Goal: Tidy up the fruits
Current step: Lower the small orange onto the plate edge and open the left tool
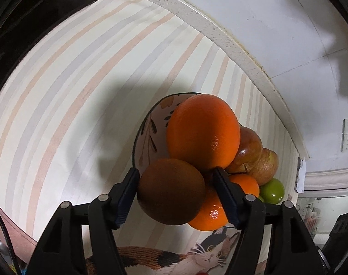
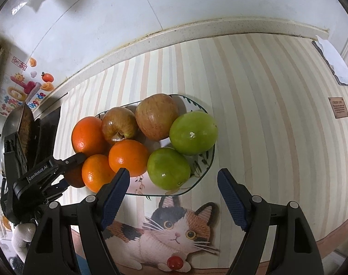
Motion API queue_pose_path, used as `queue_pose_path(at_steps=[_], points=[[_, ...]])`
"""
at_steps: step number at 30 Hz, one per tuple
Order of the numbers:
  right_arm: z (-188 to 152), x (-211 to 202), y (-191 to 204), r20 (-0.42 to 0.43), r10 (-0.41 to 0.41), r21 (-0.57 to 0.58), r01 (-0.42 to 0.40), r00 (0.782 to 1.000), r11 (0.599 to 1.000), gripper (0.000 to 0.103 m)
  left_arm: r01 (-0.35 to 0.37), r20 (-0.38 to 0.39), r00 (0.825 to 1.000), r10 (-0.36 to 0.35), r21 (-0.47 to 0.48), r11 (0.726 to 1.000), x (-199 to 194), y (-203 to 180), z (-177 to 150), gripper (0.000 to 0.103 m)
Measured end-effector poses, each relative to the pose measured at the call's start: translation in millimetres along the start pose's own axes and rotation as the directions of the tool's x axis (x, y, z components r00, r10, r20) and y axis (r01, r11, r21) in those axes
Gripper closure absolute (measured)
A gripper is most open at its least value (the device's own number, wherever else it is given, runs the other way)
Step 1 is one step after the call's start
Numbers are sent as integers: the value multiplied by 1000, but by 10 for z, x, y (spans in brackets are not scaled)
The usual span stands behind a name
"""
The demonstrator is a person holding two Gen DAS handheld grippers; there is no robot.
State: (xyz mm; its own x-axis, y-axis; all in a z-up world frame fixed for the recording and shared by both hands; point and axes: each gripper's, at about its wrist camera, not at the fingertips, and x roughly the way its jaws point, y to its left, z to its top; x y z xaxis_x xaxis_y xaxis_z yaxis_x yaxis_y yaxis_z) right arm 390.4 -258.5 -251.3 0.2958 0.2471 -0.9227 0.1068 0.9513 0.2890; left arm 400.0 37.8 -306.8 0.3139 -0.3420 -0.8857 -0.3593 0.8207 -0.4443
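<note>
Left tongs (image 1: 175, 192) pinch a brown kiwi (image 1: 171, 191) over the fruit plate (image 2: 203, 160); right tongs (image 2: 174, 183) hang spread beside the green apples (image 2: 193, 133)

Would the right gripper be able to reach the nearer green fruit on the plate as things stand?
Probably yes: the right gripper is open, the nearer green fruit sits just ahead of its fingers at the plate edge, and nothing lies between.
</note>
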Motion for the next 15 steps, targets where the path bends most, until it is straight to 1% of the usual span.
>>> queue_pose_path(at_steps=[4, 8, 11, 15], points=[[-4, -9, 4, 3, 8, 1, -8, 1000, 1000, 22, 6, -9, 1000, -6, -20, 1000, 12, 23, 10, 33], [-25, -7, 23, 1, 16, -1, -16, 1000, 1000, 22, -3, -4, 1000, 3, -6, 1000, 1, 9, 8, 33], [-49, -8, 31, -1, 19, -6, -19, 1000, 1000, 22, -3, -10, 1000, 3, -20, 1000, -20, 21, 14, 34], [-80, -18, 39, 0, 21, -8, -21, 1000, 1000, 22, 1, 15, 1000, 0, -24, 1000, -92, 13, 32, 34]])
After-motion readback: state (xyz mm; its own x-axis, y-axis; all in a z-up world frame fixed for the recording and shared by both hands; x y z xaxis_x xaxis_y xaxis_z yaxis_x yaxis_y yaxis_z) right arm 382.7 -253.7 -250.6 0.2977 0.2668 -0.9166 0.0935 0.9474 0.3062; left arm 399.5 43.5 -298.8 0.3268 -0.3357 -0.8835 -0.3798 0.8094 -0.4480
